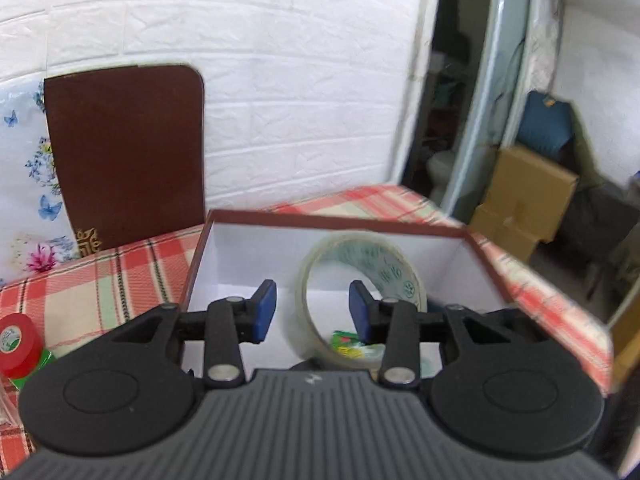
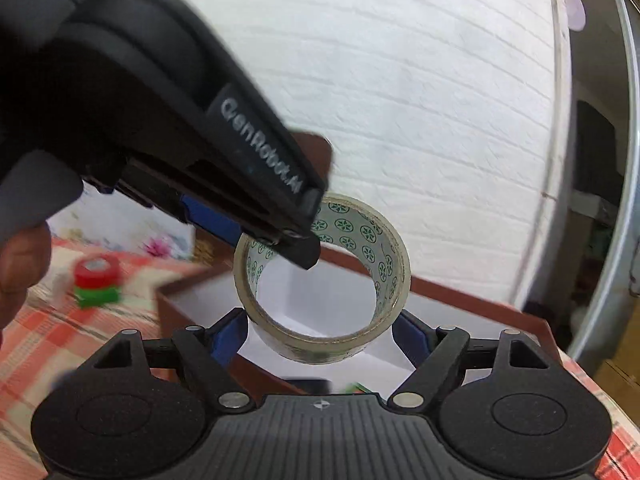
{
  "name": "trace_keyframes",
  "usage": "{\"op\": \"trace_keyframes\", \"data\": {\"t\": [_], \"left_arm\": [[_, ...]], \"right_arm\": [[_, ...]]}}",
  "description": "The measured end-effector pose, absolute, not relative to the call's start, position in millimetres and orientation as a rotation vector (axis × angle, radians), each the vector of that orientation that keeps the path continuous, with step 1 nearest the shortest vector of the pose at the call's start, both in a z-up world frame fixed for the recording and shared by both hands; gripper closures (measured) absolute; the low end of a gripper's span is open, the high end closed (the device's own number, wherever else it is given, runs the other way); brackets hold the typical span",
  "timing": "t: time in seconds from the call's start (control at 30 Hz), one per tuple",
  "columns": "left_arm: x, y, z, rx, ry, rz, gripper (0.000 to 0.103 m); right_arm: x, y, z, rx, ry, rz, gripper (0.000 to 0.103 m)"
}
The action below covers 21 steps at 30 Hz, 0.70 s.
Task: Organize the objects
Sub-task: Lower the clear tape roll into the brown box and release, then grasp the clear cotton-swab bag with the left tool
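Note:
A clear packing-tape roll (image 2: pixel 324 280) with a green-patterned core is held upright over the open maroon box (image 2: pixel 460 292) with a white inside. My right gripper (image 2: pixel 320 334) is shut on the tape roll, its blue pads at the roll's lower sides. My left gripper (image 1: pixel 312 308) is open over the box; the tape roll (image 1: pixel 360 300) stands just beyond its right finger. From the right wrist view the left gripper's body (image 2: pixel 200 140) comes in from the upper left, its tip at the roll's top rim. A small green item (image 1: pixel 346 340) lies in the box.
A red tape roll on a green one (image 2: pixel 96 280) sits on the checked tablecloth (image 1: pixel 100 280) left of the box. A brown board (image 1: pixel 128 152) leans on the white brick wall. Cardboard boxes (image 1: pixel 524 200) stand beyond the table's right edge.

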<state>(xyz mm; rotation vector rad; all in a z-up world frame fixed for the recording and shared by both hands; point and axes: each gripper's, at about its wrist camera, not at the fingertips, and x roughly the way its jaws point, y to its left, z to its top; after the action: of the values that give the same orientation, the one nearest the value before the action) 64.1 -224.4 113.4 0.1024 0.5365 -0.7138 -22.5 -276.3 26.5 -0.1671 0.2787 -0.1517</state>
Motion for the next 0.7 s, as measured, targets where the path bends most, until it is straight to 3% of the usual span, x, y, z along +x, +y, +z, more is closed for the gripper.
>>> {"op": "trace_keyframes", "data": {"t": [0.43, 0.7], "left_arm": [[35, -114, 100, -0.058, 0.536, -0.558, 0.06], [43, 18, 51, -0.174, 0.674, -0.249, 0.06]], "right_arm": [[-84, -255, 15, -0.061, 0.113, -0.117, 0.023], [-73, -199, 15, -0.077, 0.226, 0.12, 0.025]]}}
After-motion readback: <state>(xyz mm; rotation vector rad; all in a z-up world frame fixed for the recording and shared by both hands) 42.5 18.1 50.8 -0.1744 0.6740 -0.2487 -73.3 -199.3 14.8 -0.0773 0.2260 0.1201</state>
